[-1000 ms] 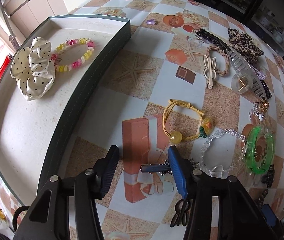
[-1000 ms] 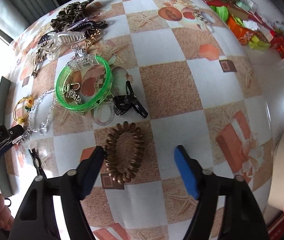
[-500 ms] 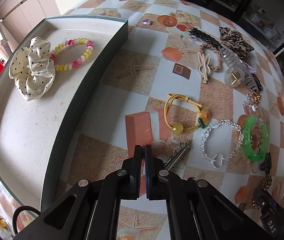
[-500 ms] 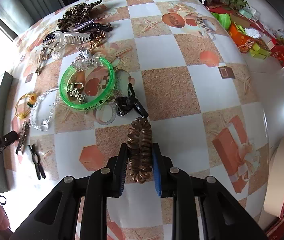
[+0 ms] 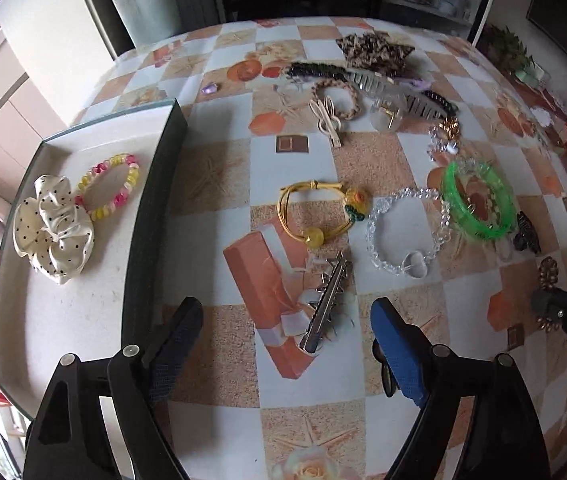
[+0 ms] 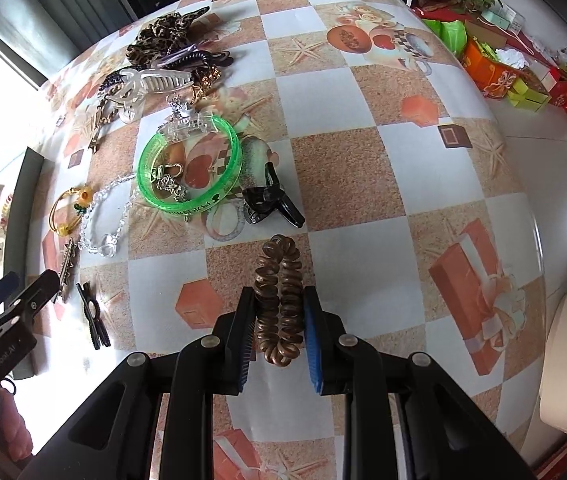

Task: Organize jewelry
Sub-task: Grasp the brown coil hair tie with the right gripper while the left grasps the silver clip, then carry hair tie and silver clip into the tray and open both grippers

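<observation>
Two grippers work here. The right gripper (image 6: 277, 336) is clamped on the brown spiral hair tie (image 6: 278, 300), its long axis pointing forward, lifted above the table (image 6: 363, 168). The tray (image 5: 151, 200) lies far to its left. The left gripper (image 5: 285, 344), jaws apart, hovers over the silver clip (image 5: 327, 300), beside the tray.

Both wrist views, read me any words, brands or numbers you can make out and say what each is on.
"GenRobot.AI": white print on the left gripper's black body, right wrist view.
"DA": cut-off white letters on the right gripper's body, left wrist view.
Black print on the green bangle: too small to read.
</observation>
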### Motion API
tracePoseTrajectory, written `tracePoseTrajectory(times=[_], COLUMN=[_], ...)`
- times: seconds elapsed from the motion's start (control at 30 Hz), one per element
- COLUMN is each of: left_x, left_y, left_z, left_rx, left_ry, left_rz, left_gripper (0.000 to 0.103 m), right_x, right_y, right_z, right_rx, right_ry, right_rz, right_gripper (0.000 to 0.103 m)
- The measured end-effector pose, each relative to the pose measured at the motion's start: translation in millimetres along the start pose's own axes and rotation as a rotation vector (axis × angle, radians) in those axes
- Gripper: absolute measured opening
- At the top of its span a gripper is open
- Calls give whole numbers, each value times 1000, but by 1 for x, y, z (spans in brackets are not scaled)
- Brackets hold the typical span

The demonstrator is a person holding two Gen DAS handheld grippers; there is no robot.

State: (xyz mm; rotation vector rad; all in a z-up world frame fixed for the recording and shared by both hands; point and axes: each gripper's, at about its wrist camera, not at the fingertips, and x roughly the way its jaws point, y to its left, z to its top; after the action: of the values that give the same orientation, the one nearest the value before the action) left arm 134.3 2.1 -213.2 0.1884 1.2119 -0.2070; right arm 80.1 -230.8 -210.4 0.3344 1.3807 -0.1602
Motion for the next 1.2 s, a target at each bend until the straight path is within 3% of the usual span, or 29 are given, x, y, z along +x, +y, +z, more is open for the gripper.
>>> tracePoseTrajectory(times=[0.13,0.37,0.43,0.57,0.6,0.9,1.2], left_x=[12,24,21,17,17,-1,-38], left_y=[4,1,-2,-12,-13,-3,17], left_z=[-3,-3,-4,-2,-1,-1,-4], left_rx=[5,47,50,81,86,-11,-94], left_ry=[10,39,38,33,34,24,-41], left_rz=[30,-13,-41,-77,-84,-165,-198], left_gripper=[88,81,69,27,21,21,21], right_x=[1,0,0,-1,-1,-7,-27], right_y=[-1,1,1,1,2,0,14], right_z=[0,-1,0,1,1,2,11], right_rx=[4,-2,-3,-6,-6,2,-17], right_ry=[6,6,8,9,9,5,-13], right_rz=[8,16,17,21,22,66,126], right_gripper=[25,25,25,25,25,25,25])
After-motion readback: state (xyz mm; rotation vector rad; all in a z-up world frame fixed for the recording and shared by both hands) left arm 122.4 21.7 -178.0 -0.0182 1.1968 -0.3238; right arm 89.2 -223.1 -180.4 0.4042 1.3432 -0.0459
